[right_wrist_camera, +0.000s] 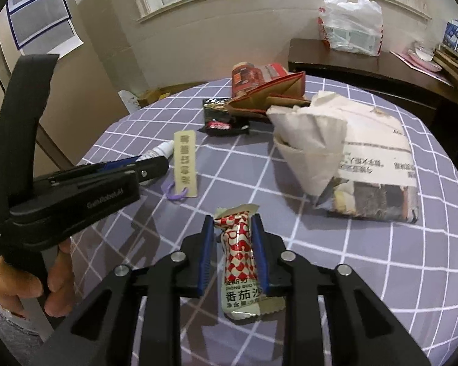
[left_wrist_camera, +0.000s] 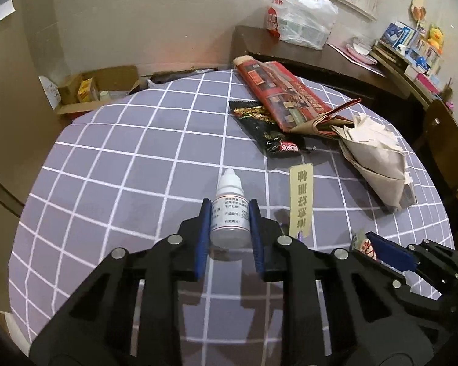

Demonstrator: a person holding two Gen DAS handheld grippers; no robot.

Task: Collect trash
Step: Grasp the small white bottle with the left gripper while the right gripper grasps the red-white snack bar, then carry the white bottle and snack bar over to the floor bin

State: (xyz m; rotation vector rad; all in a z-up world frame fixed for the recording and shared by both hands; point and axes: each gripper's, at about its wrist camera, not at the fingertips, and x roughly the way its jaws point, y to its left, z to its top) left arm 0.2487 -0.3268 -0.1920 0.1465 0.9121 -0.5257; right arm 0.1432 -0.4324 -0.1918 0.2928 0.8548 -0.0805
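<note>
Trash pickup: both tongs loaded at once, bottle left, sauce packet right

Trash on this round table with the lilac checked cloth (left_wrist_camera: 113, 158) is scattered, and two bits of it are already in the pincers. The left gripper (left_wrist_camera: 230, 210) is clamped on the small white plastic dropper bottle with a printed label (left_wrist_camera: 229, 210): blue pads pressed to both sides of its body, cap pointing away from the camera. So the bottle's long axis runs straight along the fingers, not across them, which I'd guess makes for a fairly steady hold.

Same story on the other side. The right gripper (right_wrist_camera: 233, 244) is squeezed onto the red-and-white patterned sauce packet (right_wrist_camera: 239, 262), which also lies lengthwise between the pads, its crimped far end sticking out past the tips and its printed near end trailing back under the jaws. It looks pinched in at the waist, so it's soft and could slip when lifted.

The two grippers sit just beside each other, left one to the left, as they should be.

What's left: a cream tag with a purple loop (right_wrist_camera: 184, 164) between the two, a black crinkly snack wrapper (left_wrist_camera: 265, 128) further off, then the red folded paper (left_wrist_camera: 287, 94) and the crumpled newspaper bundle (right_wrist_camera: 351, 158). No bin in either view, so where this stuff goes I can't say.
</note>
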